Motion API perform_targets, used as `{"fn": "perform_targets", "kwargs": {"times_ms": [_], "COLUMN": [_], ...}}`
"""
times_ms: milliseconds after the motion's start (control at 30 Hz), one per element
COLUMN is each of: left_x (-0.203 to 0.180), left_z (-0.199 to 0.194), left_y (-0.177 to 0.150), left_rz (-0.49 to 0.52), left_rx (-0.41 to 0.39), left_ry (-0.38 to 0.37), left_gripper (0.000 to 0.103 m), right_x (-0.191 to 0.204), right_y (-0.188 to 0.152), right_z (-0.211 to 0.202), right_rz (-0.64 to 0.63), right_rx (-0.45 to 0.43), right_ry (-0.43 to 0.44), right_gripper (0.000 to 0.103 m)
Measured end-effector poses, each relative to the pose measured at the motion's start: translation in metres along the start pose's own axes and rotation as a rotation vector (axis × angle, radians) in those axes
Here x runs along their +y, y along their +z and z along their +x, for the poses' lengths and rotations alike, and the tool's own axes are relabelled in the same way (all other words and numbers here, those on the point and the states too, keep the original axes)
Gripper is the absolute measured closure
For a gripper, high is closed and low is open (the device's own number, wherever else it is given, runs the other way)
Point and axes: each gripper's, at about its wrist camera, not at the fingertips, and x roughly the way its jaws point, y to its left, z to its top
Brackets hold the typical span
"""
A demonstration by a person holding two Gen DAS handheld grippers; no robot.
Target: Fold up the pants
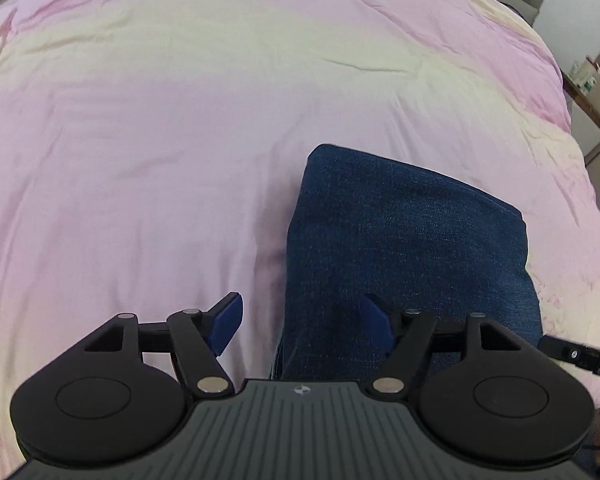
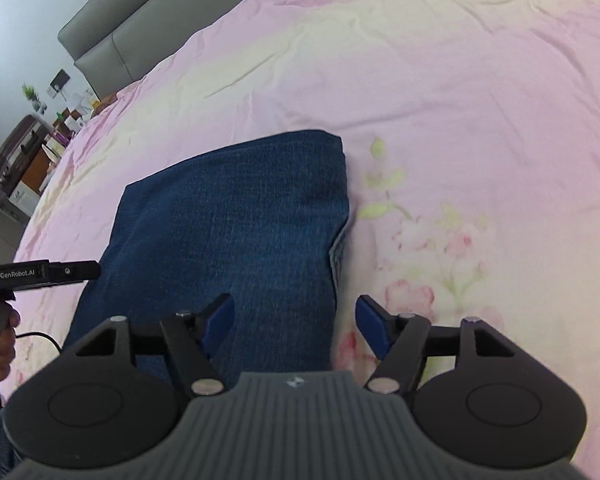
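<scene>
Dark blue denim pants (image 1: pixel 404 236) lie folded into a compact rectangle on the pink bed sheet (image 1: pixel 160 140). They also show in the right wrist view (image 2: pixel 236 220). My left gripper (image 1: pixel 302 326) is open and empty, its fingers straddling the near left edge of the pants. My right gripper (image 2: pixel 296 328) is open and empty, straddling the near right edge of the pants. The left gripper's body (image 2: pixel 40 274) shows at the left edge of the right wrist view, held by a hand.
The pink floral sheet (image 2: pixel 440 100) covers the whole bed. A grey headboard (image 2: pixel 112 36) stands at the far end. A cluttered side table (image 2: pixel 40 140) is beyond the bed's edge. Another shelf (image 1: pixel 584 80) stands at the right.
</scene>
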Motion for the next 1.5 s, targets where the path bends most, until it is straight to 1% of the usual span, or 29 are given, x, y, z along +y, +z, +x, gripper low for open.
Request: {"fn": "perform_targets", "kwargs": {"times_ms": [67, 133, 200, 233, 300, 433, 467, 533, 600, 667, 700, 800, 867, 900, 967, 1033, 1133, 1200, 1300, 1367, 1500], "left_x": [0.011, 0.019, 0.029, 0.037, 0.05, 0.058, 0.058, 0.056, 0.053, 0.051, 0.051, 0.051, 0.05, 0.049, 0.049, 0.051, 0.051, 0.052, 0.062, 0.074, 0.109], "left_z": [0.005, 0.013, 0.021, 0.026, 0.034, 0.047, 0.05, 0.056, 0.062, 0.065, 0.066, 0.061, 0.052, 0.047, 0.037, 0.029, 0.019, 0.01, -0.01, -0.026, -0.061], "left_y": [-0.006, -0.011, -0.016, -0.018, -0.019, -0.02, -0.019, -0.018, -0.017, -0.016, -0.016, -0.018, -0.02, -0.02, -0.021, -0.021, -0.02, -0.02, -0.018, -0.017, -0.015], "left_rz": [-0.086, -0.143, -0.212, -0.257, -0.321, -0.365, -0.37, -0.375, -0.366, -0.368, -0.371, -0.367, -0.352, -0.343, -0.34, -0.342, -0.344, -0.341, -0.363, -0.371, -0.4], "left_rx": [0.02, 0.042, 0.05, 0.061, 0.086, 0.118, 0.125, 0.138, 0.15, 0.162, 0.165, 0.139, 0.109, 0.094, 0.067, 0.05, 0.036, 0.018, -0.022, -0.054, -0.112], "left_ry": [-0.056, -0.106, -0.149, -0.179, -0.238, -0.299, -0.312, -0.336, -0.356, -0.373, -0.378, -0.387, -0.379, -0.378, -0.393, -0.414, -0.413, -0.41, -0.411, -0.39, -0.336], "left_gripper": [0.024, 0.024, 0.02, 0.017, 0.017, 0.018, 0.022, 0.023, 0.028, 0.036, 0.037, 0.046, 0.057, 0.059, 0.07, 0.074, 0.076, 0.077, 0.077, 0.077, 0.077], "right_x": [-0.008, -0.012, -0.018, -0.019, -0.024, -0.036, -0.037, -0.038, -0.037, -0.035, -0.035, -0.031, -0.026, -0.023, -0.015, -0.006, 0.008, 0.018, 0.034, 0.052, 0.091], "right_y": [-0.01, -0.017, -0.022, -0.023, -0.023, -0.025, -0.025, -0.024, -0.023, -0.022, -0.021, -0.022, -0.02, -0.018, -0.013, -0.008, 0.001, 0.007, 0.019, 0.027, 0.036], "right_z": [-0.002, 0.0, 0.001, 0.003, 0.007, 0.017, 0.02, 0.027, 0.032, 0.036, 0.037, 0.033, 0.028, 0.024, 0.016, 0.007, -0.008, -0.018, -0.03, -0.031, -0.015], "right_rz": [0.049, 0.081, 0.108, 0.121, 0.148, 0.231, 0.244, 0.263, 0.266, 0.269, 0.269, 0.267, 0.255, 0.247, 0.226, 0.205, 0.182, 0.162, 0.123, 0.079, 0.026], "right_rx": [0.013, 0.028, 0.036, 0.037, 0.043, 0.056, 0.057, 0.059, 0.061, 0.062, 0.063, 0.056, 0.05, 0.047, 0.039, 0.03, 0.019, 0.01, 0.004, 0.004, 0.023], "right_ry": [0.035, 0.063, 0.102, 0.115, 0.14, 0.192, 0.2, 0.213, 0.22, 0.224, 0.224, 0.221, 0.214, 0.209, 0.202, 0.201, 0.213, 0.235, 0.271, 0.289, 0.36], "right_gripper": [0.039, 0.041, 0.042, 0.045, 0.047, 0.049, 0.05, 0.051, 0.052, 0.055, 0.055, 0.06, 0.068, 0.07, 0.076, 0.078, 0.081, 0.082, 0.083, 0.083, 0.083]}}
